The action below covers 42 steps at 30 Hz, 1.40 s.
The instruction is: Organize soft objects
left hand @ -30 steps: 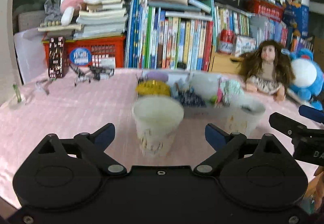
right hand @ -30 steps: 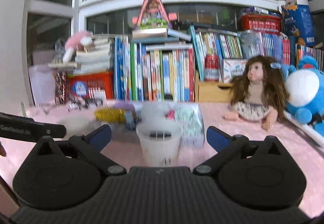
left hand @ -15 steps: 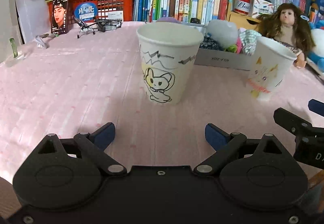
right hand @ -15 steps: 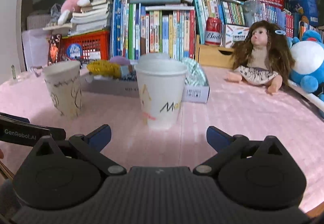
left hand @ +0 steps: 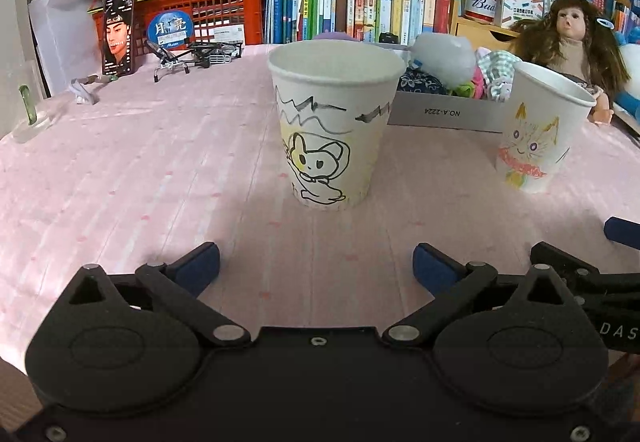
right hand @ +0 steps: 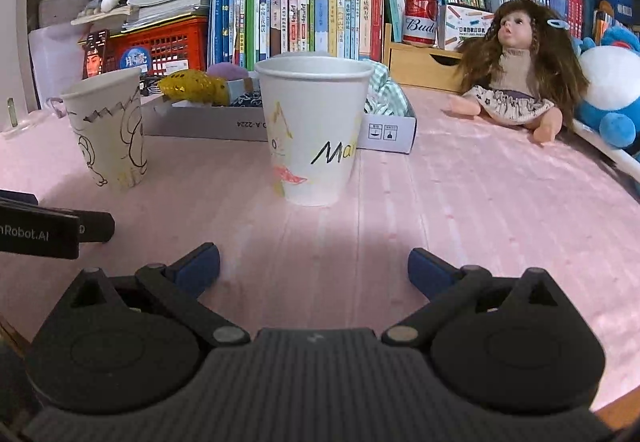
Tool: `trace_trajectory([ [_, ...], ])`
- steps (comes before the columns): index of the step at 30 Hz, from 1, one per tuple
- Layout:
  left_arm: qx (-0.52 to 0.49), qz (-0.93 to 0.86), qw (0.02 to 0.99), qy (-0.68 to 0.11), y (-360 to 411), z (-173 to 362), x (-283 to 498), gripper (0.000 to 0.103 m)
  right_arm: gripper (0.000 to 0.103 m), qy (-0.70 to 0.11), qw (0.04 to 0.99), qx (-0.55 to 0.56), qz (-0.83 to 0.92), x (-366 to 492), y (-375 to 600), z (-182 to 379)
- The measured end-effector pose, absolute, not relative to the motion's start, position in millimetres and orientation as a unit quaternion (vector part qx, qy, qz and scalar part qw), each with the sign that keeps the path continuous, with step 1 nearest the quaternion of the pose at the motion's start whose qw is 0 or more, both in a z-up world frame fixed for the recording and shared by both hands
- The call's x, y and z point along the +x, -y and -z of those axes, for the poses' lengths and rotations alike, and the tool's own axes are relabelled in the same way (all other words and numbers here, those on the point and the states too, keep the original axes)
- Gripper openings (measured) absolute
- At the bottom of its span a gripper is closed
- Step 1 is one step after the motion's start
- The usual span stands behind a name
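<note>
The soft objects (right hand: 192, 84) lie heaped in the white box (right hand: 384, 130) at twelve o'clock, behind the two paper cups; they look light and squashy, best pinched by a bunched fold. The left gripper (left hand: 316, 262) and right gripper (right hand: 314, 262) hover low, spread wide, holding nothing.

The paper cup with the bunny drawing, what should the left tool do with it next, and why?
Probably ease the left tool straight forward around the white paper cup with the bunny drawing. The tool is open and empty, the cup stands upright right ahead on the pink tablecloth, not yet between the blue pads.
</note>
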<state>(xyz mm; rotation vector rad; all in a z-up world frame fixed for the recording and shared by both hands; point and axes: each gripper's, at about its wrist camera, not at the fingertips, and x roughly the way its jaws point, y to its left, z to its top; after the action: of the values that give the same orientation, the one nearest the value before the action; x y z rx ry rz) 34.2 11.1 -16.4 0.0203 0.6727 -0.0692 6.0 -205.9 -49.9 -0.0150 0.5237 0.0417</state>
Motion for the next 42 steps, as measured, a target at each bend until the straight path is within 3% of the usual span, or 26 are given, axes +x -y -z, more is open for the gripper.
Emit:
trace_trajectory([
  [42, 0.012, 0.03, 0.945, -0.326, -10.6, 18.0, 33.0, 0.103, 0.103, -0.265, 0.964, -0.006, -0.023, 7.7, 204.9, 49.1],
])
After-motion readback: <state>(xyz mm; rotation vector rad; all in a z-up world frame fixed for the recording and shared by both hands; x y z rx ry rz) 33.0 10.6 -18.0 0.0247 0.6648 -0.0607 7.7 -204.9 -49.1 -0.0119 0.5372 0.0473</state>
